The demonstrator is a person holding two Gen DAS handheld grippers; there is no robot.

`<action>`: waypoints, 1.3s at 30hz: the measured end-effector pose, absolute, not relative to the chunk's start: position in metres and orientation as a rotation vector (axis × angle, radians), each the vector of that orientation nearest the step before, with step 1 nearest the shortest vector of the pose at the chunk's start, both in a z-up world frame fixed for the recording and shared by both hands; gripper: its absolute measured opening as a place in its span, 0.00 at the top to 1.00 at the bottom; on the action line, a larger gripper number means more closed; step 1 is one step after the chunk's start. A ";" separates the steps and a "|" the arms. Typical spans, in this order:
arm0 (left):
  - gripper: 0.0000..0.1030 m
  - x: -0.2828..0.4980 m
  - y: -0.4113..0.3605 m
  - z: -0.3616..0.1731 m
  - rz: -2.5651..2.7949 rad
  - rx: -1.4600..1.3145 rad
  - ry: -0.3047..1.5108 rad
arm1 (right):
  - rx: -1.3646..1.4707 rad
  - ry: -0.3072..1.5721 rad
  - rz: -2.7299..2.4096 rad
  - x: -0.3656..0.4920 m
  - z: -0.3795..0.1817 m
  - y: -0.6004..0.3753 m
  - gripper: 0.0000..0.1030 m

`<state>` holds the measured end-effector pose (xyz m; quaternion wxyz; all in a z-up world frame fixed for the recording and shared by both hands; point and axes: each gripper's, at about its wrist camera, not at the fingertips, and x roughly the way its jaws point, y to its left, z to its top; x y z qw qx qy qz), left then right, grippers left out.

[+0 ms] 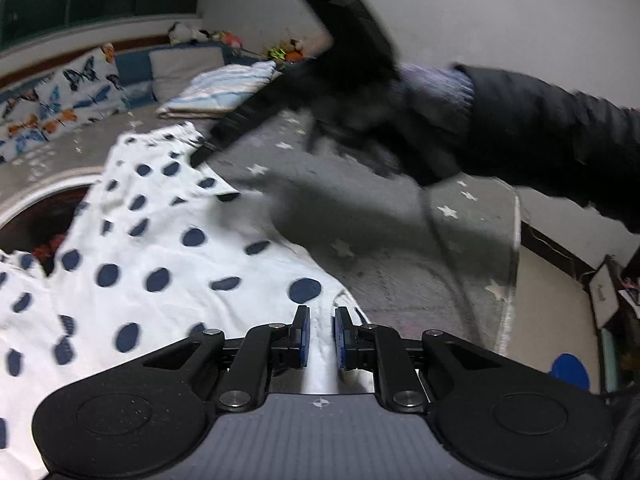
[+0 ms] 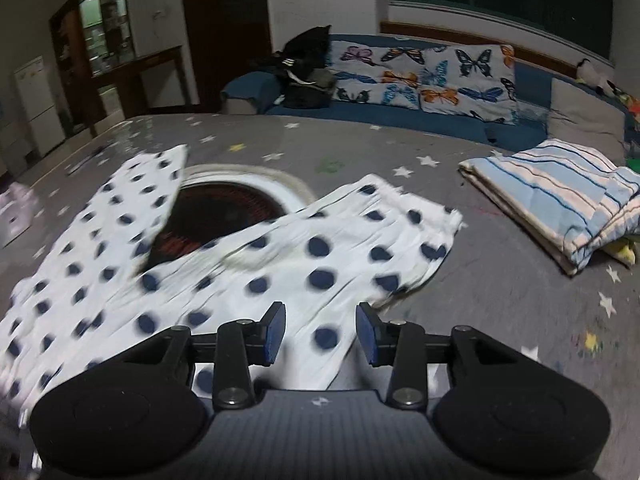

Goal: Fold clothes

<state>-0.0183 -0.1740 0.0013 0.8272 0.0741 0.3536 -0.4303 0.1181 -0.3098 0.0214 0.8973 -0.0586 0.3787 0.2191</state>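
Item: grey star-print table cover [image 2: 500,292], the largest surface, with a round opening [image 2: 224,208] near its middle; we see a dark red-ribbed interior in it but cannot tell what it is, and nothing else in view serves as a container. Item: white garment with navy dots [image 2: 280,264], spread on the cover, partly draped over that opening. We judge the main risk here: slack cloth could sag into the opening, or slip off the near edge if pulled unevenly. Item: folded blue-striped cloth [image 2: 560,208], set apart to the right, near enough to be dragged. Item: left gripper [image 1: 320,338], pads drawn close with a ridge of the garment pinched between them; a thin hold, so it may slide out. Item: right gripper [image 2: 320,334], fingers spread apart over the garment's edge, gripping nothing.
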 end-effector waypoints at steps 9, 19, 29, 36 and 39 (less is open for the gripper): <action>0.86 -0.013 -0.172 -0.006 -0.964 0.122 0.796 | -0.083 0.836 0.370 0.199 -0.005 -0.314 0.61; 0.86 -0.012 -0.172 -0.008 -0.986 0.095 0.815 | -0.094 0.804 0.311 0.252 -0.013 -0.316 0.60; 0.86 -0.018 -0.175 -0.011 -0.987 0.089 0.818 | -0.084 0.785 0.328 0.260 -0.003 -0.313 0.60; 0.86 -0.018 -0.178 -0.009 -0.981 0.090 0.818 | -0.153 0.803 0.399 0.259 -0.006 -0.285 0.60; 0.86 -0.018 -0.180 -0.009 -0.976 0.092 0.818 | -0.156 0.804 0.382 0.266 -0.012 -0.279 0.59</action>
